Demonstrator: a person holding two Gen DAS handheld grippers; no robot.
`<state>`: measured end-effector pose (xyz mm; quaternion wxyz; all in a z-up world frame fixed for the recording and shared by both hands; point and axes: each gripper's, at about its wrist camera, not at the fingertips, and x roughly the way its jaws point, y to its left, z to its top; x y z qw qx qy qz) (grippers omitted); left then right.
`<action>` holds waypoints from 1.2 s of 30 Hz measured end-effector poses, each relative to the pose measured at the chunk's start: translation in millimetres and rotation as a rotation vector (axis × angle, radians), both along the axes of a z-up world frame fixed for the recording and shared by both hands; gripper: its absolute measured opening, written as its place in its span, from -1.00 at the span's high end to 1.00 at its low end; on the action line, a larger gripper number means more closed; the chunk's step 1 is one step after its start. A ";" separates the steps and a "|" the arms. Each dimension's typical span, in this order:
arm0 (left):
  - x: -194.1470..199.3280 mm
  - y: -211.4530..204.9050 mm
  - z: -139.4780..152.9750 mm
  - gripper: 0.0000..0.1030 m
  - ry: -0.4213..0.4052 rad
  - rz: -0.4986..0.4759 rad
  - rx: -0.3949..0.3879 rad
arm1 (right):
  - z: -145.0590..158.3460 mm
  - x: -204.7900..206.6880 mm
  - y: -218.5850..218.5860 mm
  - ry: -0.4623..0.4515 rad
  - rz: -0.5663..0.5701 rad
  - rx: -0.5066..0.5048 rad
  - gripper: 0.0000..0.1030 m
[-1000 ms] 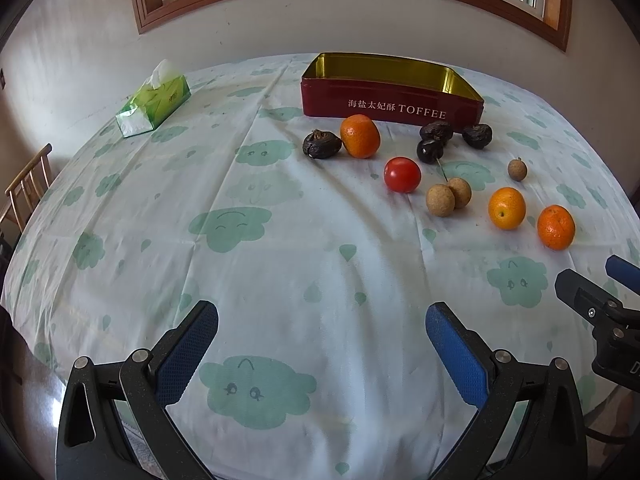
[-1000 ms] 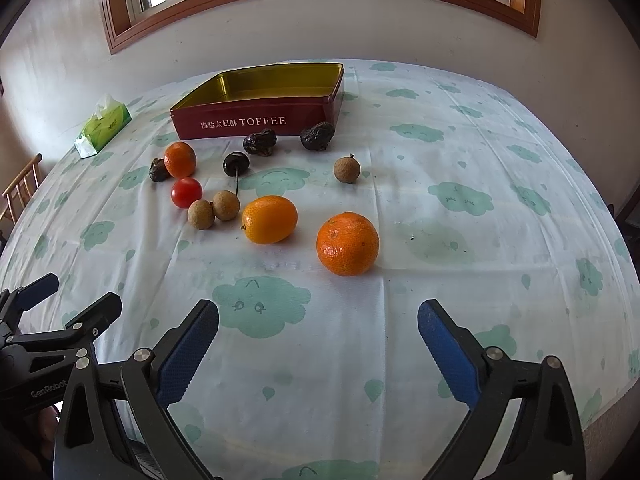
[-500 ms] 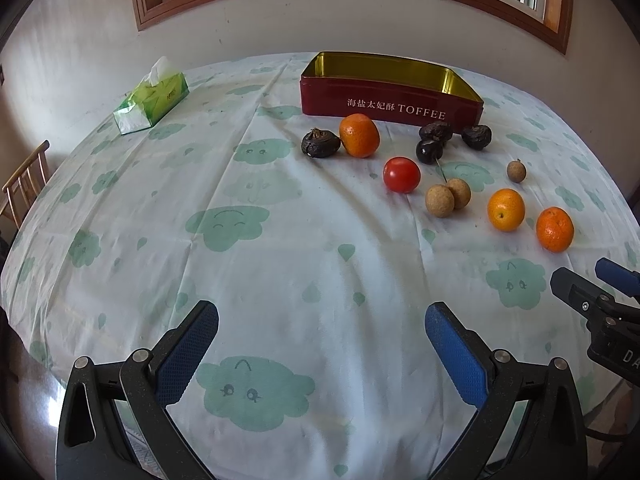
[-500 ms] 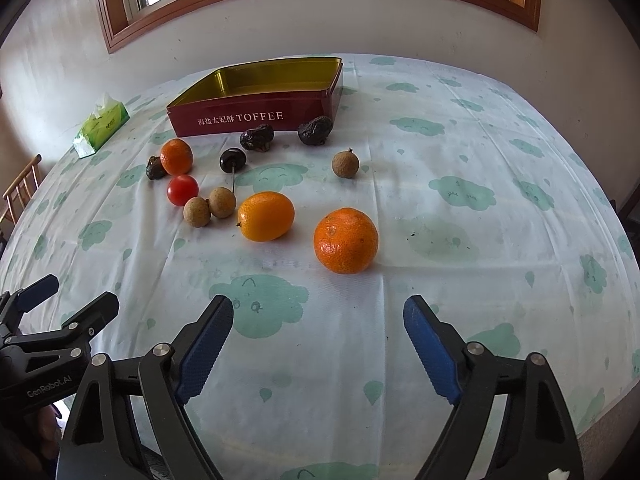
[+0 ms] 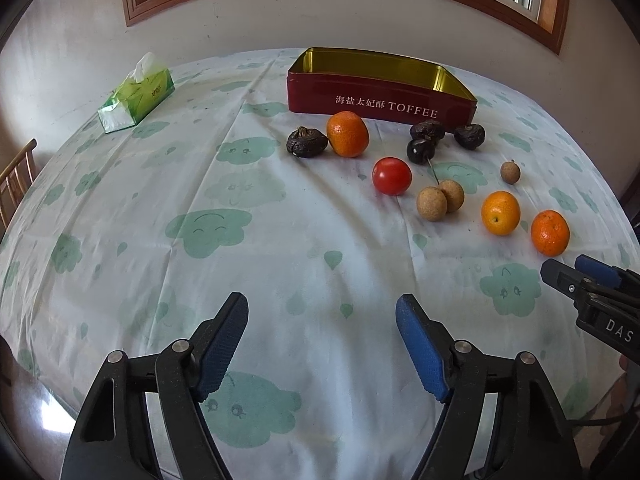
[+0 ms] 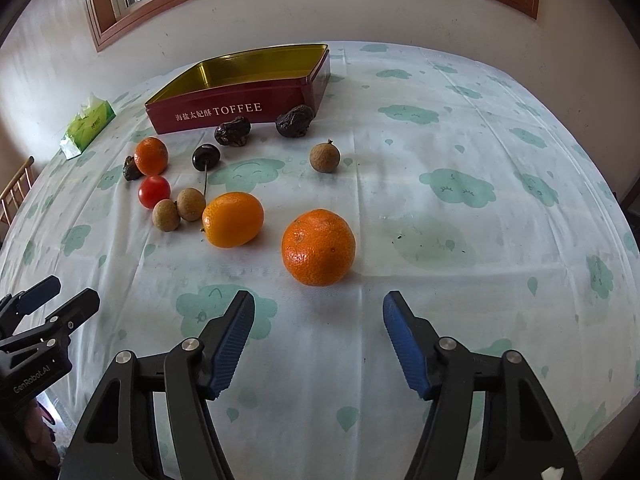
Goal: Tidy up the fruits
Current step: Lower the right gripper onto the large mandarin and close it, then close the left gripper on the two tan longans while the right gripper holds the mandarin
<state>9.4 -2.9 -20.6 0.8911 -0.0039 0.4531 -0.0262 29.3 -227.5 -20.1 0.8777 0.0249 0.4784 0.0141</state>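
One mandarin [image 6: 318, 247] lies just beyond the right gripper [image 6: 319, 336] jaws.

**Table layout: fruit spread before the tin**

The tin [image 6: 240, 92] stands at the far middle of the table [image 6: 480, 280]. The tissue box [image 5: 136, 98] lies to its left, well apart. Directly before the tin's front wall lie two wrinkled fruits [image 6: 233, 131] [image 6: 295, 120]. The cherry [image 6: 206, 157] sits just ahead of them. Further left, a mandarin [image 6: 151, 155] touches a third wrinkled fruit [image 6: 131, 168]; the tomato [image 6: 154, 191] lies before them. Two longans [image 6: 166, 215] [image 6: 191, 203] sit side by side, right of the tomato. A lone longan [image 6: 325, 157] lies farther right. Nearest the grippers lie the kumquat [image 6: 233, 219] and, to its right, the large mandarin [image 6: 318, 247].
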 end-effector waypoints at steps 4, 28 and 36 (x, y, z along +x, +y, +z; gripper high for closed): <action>6.6 -5.9 -0.7 -0.46 -0.001 -0.029 -0.001 | -6.7 8.6 -0.1 0.013 0.012 0.001 -0.17; 41.0 -37.9 -2.8 -0.25 -0.008 -0.159 -0.057 | -9.2 29.5 -2.3 -0.031 0.042 -0.007 0.29; 55.7 -53.9 -6.0 -0.05 0.006 -0.200 -0.093 | -9.4 31.3 -10.3 -0.038 0.027 -0.001 0.29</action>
